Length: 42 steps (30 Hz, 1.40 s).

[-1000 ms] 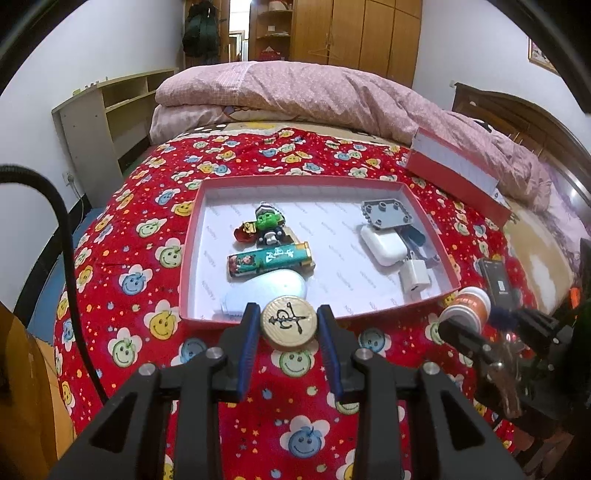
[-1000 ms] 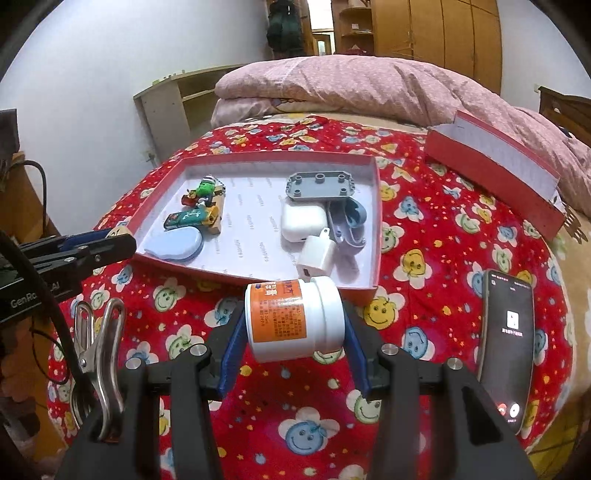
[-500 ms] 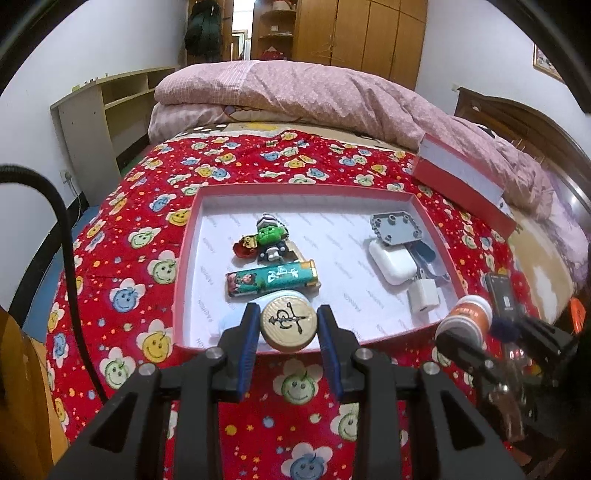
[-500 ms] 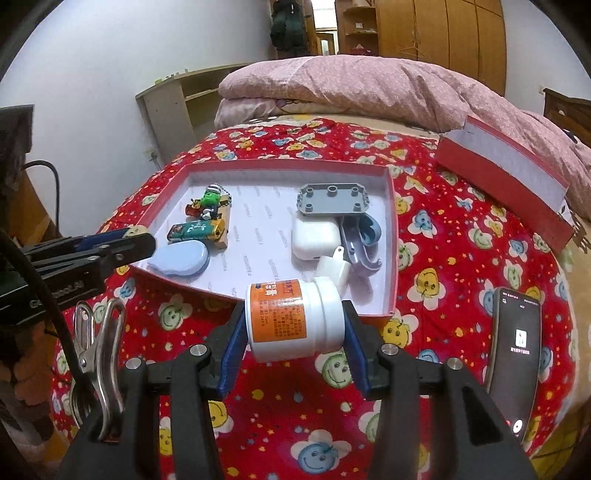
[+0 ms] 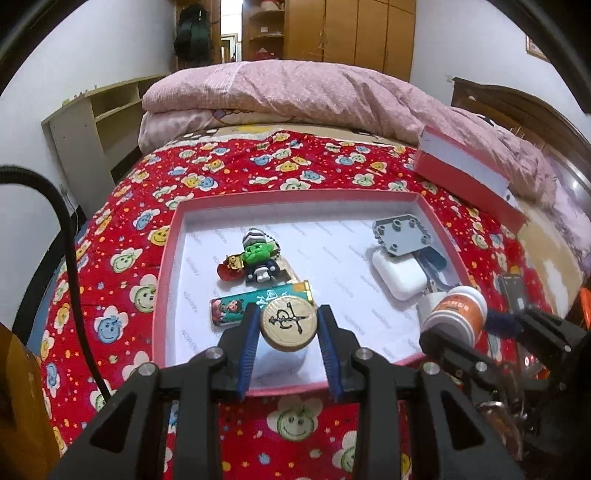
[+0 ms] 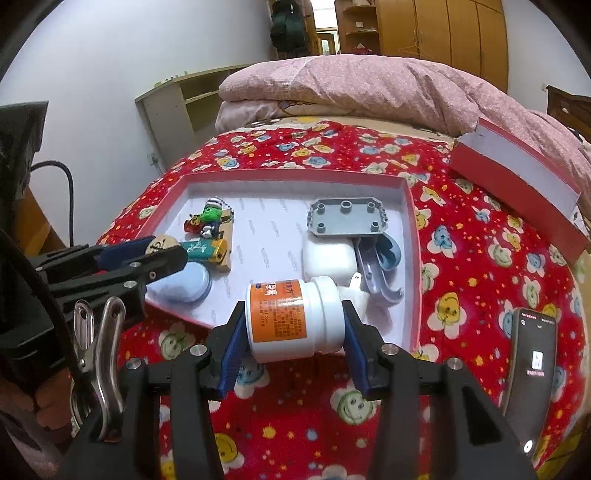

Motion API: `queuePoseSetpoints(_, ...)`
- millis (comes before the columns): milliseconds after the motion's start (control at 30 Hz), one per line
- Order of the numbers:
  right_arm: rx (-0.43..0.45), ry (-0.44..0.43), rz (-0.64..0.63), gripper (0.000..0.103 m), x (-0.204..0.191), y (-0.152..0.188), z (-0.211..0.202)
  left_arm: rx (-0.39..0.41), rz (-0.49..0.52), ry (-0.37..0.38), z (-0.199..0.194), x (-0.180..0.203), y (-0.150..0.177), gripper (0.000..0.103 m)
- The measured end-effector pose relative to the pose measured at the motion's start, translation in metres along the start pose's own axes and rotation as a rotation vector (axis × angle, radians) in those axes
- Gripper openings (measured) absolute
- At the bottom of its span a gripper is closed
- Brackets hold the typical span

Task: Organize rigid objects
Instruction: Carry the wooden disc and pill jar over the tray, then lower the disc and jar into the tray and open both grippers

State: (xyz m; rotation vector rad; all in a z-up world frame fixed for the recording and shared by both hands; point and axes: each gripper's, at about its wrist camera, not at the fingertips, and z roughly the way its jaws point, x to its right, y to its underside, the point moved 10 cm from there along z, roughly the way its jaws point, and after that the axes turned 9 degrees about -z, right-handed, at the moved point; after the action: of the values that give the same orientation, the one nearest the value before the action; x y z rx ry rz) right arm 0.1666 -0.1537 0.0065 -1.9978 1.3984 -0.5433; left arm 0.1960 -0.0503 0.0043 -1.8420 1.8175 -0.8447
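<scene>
Wooden token [image 5: 288,323] sits clamped in the left tongs [image 5: 288,326] above the red tray's [image 5: 164,266] near edge; right tongs [image 6: 291,320] grip the orange-labelled jar [image 6: 292,320] sideways there, likely both for dropping in.

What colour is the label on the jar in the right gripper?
Orange, on a white jar; the right wrist view shows it best.

I'm seeing a bed [image 5: 122,258] under a red smiley-flower sheet filling mid-frame, pink quilt [image 5: 295,96] above, wooden wardrobe [image 5: 347,33] top centre, open shelf unit [image 5: 99,118] against the white left wall [image 5: 74,55].
</scene>
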Motion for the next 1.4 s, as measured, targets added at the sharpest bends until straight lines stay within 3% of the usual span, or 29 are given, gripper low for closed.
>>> queuePoseSetpoints(467,-0.006,0.009,0.004,0.049,0.004,-0.013,0.026,-0.024,-0.031,-0.016,0.034,-0.007,-0.003,0.033)
queuePoseSetpoints(1033,-0.009,0.041,-0.017,0.047,0.008,-0.019,0.039,0.014,-0.038,-0.037,0.041,-0.010,-0.014,0.033)
queuePoseSetpoints(1167,-0.017,0.058,-0.008,0.048,0.011,-0.018,0.039,0.004,-0.060,-0.050,0.042,-0.013,-0.013,0.047)
queuePoseSetpoints(1400,-0.012,0.058,-0.001,0.054,0.013,-0.018,0.036,-0.014,-0.090,-0.049,0.041,-0.017,-0.011,0.057)
